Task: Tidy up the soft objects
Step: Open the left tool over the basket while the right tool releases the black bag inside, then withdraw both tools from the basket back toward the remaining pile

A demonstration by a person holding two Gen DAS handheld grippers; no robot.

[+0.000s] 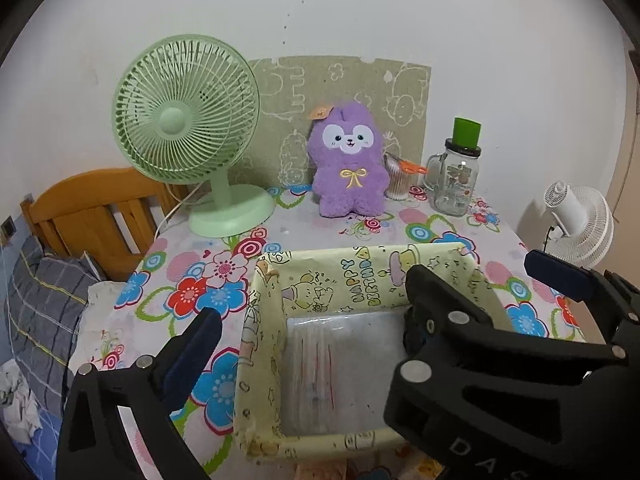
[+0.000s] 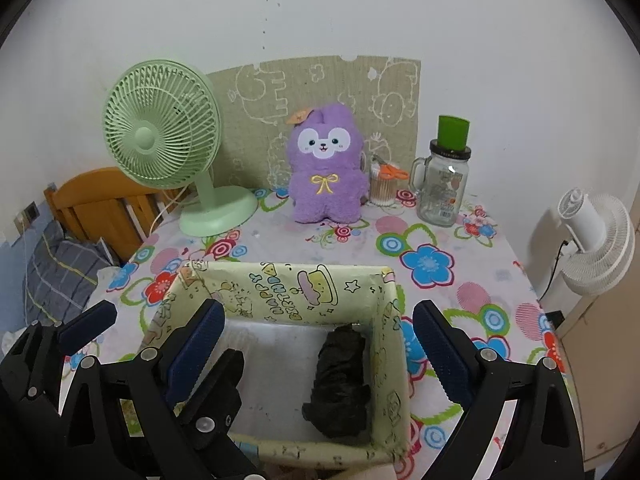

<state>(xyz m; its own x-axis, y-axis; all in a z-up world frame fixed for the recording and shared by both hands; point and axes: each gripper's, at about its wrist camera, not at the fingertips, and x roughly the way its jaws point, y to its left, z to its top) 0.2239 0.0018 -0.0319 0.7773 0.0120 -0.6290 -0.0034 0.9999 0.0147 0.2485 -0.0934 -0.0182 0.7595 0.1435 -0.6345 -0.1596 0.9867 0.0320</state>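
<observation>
A yellow "Happy Birthday" box (image 1: 360, 276) (image 2: 288, 284) stands open on the flowered tablecloth, close in front of both grippers. A crumpled black soft item (image 2: 340, 384) lies inside it by the right wall; in the left wrist view it is hidden behind a finger. A purple plush bunny (image 1: 348, 168) (image 2: 324, 176) sits upright at the back of the table against a patterned board. My left gripper (image 1: 314, 300) is open over the box's left part, holding nothing. My right gripper (image 2: 318, 320) is open above the box, and nothing is pressed between its pads.
A green desk fan (image 1: 184, 120) stands at the back left. A glass jar (image 1: 454, 180) topped by a green cup and a cotton-swab holder (image 1: 398, 186) with orange scissors stand at the back right. A white fan (image 1: 580, 224) is off the table's right edge, a wooden headboard (image 1: 92, 208) off its left.
</observation>
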